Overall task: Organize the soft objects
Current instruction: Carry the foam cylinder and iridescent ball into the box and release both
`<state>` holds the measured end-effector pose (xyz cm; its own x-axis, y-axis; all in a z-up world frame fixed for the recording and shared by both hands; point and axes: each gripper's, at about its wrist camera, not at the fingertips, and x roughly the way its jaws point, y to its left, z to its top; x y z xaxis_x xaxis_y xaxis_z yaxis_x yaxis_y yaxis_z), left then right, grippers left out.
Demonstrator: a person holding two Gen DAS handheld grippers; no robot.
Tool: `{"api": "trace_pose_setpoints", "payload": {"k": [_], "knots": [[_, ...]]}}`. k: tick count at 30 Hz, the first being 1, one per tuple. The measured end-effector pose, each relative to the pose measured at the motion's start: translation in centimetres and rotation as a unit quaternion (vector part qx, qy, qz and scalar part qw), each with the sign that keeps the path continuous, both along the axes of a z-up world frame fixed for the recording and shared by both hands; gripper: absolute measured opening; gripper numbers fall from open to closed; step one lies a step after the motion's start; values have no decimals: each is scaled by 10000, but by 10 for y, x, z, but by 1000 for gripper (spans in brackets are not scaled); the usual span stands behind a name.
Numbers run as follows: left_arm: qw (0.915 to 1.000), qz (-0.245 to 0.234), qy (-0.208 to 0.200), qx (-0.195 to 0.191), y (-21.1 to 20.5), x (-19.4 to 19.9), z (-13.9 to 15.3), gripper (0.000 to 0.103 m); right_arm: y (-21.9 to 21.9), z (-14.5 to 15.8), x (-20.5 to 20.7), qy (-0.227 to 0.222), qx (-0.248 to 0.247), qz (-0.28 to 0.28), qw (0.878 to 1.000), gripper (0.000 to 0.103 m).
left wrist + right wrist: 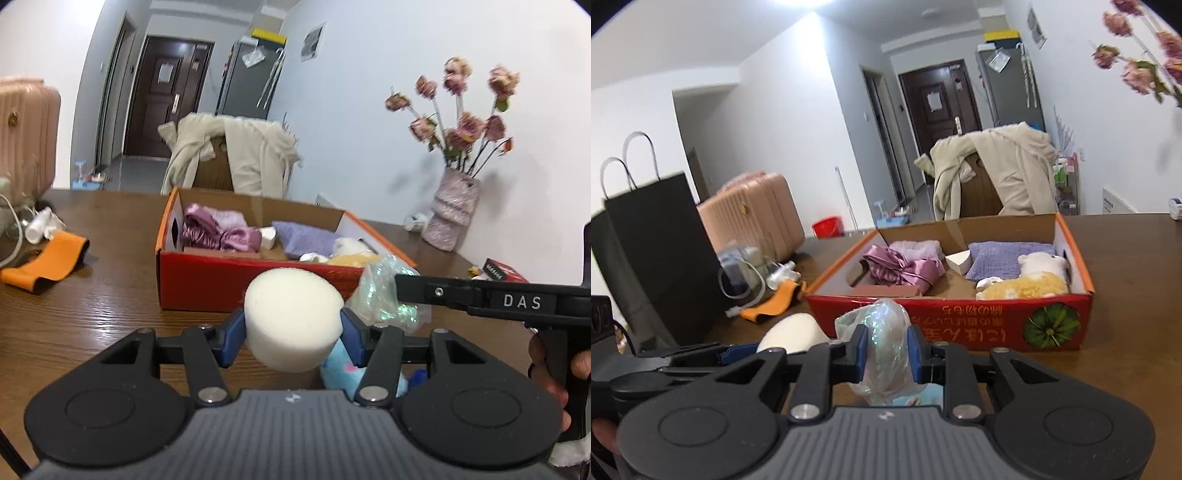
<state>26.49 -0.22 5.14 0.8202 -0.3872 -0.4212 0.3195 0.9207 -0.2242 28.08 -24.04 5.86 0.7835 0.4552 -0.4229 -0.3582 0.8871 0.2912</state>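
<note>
Gripping a white foam puck (291, 317): left gripper (291, 332), fingers clamped on both flanks, raised off the counter (92, 295), just short of the red box (258, 280). Pinching a crinkled plastic bag (886, 347): right gripper (886, 350), fingers nearly closed, also before the red box. Recommended: carry both over the near wall, lower into bare floor beside the purple cushion (1004, 258), then release.

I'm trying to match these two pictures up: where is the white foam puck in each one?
Left wrist view: the white foam puck sits centre-low, clamped between the left gripper's blue pads.
Right wrist view: only its edge shows, lower left, beside the crinkly plastic bag.
Shared landmark: the red cardboard box behind.
</note>
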Motion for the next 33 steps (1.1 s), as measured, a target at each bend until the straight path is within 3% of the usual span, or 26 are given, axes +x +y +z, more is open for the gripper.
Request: {"api": "trace_pose_setpoints", "payload": {"k": [9,15,19,22,28,33], "knots": [[9995,1,-304,-5,-1,-41,17,55,-8,10,-51,-128,99,-74,9998,22],[9989,-321,-349,-63,7,-7,41,55,-12,22,-38,-265,-99,0,9996,22],[9993,-338,-183,-8,10,58,69,56,-19,43,10,-394,-307,113,9987,22],[9995,-283,-67,87,-2,109,73,56,-24,54,67,-271,-283,156,9991,22],[9969,-593,500,142,-43,168,32,57,-23,42,174,260,-183,176,9993,22],[9949,-493,797,380,-54,200,-4,58,-6,10,229,580,-313,170,9977,22]]}}
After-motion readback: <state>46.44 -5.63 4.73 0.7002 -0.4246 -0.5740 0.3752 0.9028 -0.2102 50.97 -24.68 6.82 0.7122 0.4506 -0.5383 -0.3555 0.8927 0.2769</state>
